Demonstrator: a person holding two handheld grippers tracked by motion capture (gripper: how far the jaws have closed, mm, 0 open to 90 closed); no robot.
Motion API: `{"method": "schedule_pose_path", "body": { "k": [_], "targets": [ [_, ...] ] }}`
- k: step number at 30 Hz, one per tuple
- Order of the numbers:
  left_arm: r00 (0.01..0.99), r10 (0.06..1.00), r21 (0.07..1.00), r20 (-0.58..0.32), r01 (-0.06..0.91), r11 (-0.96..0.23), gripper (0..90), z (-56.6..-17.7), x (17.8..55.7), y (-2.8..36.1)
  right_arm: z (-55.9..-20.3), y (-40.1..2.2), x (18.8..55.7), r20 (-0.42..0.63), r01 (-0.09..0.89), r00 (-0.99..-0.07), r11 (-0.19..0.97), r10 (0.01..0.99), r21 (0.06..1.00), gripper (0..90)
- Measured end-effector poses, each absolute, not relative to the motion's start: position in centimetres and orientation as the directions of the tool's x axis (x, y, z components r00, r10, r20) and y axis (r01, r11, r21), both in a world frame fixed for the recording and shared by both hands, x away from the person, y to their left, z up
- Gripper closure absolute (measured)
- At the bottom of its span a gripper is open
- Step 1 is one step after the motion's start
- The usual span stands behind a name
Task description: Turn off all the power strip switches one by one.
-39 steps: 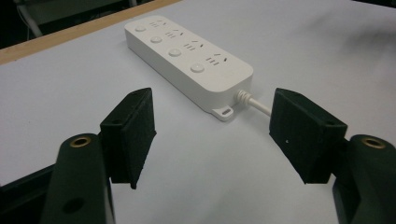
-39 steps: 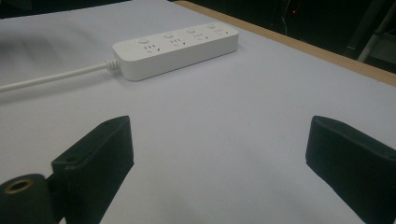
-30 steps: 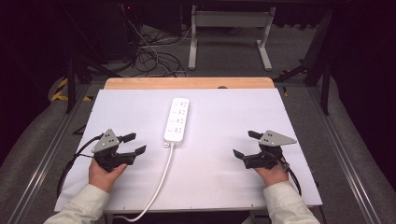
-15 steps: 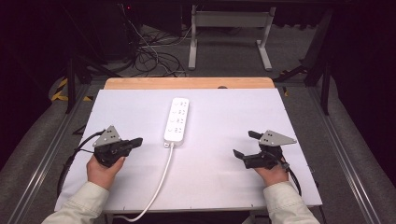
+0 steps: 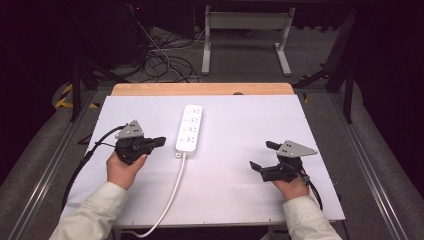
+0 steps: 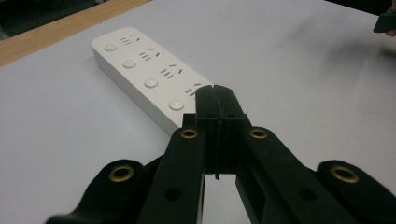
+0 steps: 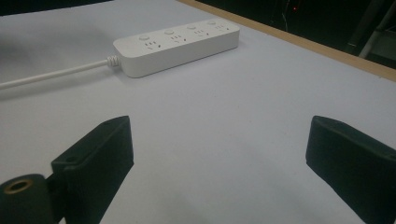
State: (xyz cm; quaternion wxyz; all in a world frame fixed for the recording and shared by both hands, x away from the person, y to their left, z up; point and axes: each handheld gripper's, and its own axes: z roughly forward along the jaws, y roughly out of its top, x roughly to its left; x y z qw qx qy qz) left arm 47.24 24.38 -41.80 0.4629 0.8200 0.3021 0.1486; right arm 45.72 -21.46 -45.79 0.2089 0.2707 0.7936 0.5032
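We see a white power strip (image 5: 189, 129) lying on the counter (image 5: 240, 190), its cord (image 5: 167, 200) trailing toward us. Our left gripper (image 5: 159, 141), jaws together and empty, points at it from just beside; our right gripper (image 5: 262, 155) rests well apart, jaws spread.

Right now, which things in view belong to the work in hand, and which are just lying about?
In use: white four-socket power strip with its white cord; left gripper, shut and empty, pointing at it; right gripper, open.

Lying about: black cables on the floor; grey metal stand.
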Motion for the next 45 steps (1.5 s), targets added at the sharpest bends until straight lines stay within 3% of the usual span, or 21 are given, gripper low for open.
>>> {"method": "schedule_pose_path", "body": {
  "k": [6, 16, 18, 21, 45],
  "targets": [
    [0.778, 0.624, 0.852, -0.073, 0.374, -0.366, 90.0, -41.9, 48.5, 23.6, -45.8, -21.4, 45.7, -0.058, 0.22, -0.768, 0.348, 0.637, 0.911, 8.3],
    [0.786, 0.617, 0.83, -0.048, 0.375, -0.413, 90.0, -42.2, 50.7, 20.9, -45.8, -21.4, 45.7, -0.057, 0.218, -0.77, 0.347, 0.635, 0.912, 8.3],
    [0.781, 0.619, 0.826, -0.083, 0.401, -0.396, 90.0, -42.4, 51.0, 20.7, -45.8, -21.4, 45.7, -0.057, 0.22, -0.771, 0.35, 0.634, 0.911, 8.3],
    [0.78, 0.623, 0.811, -0.048, 0.395, -0.432, 90.0, -42.8, 51.6, 20.3, -45.8, -21.4, 45.7, -0.058, 0.218, -0.773, 0.35, 0.632, 0.911, 8.3],
    [0.726, 0.687, 0.75, -0.025, 0.468, -0.468, 90.0, -46.2, 53.8, 19.0, -45.8, -21.3, 45.7, -0.058, 0.215, -0.779, 0.353, 0.624, 0.91, 8.2]
  ]
}}
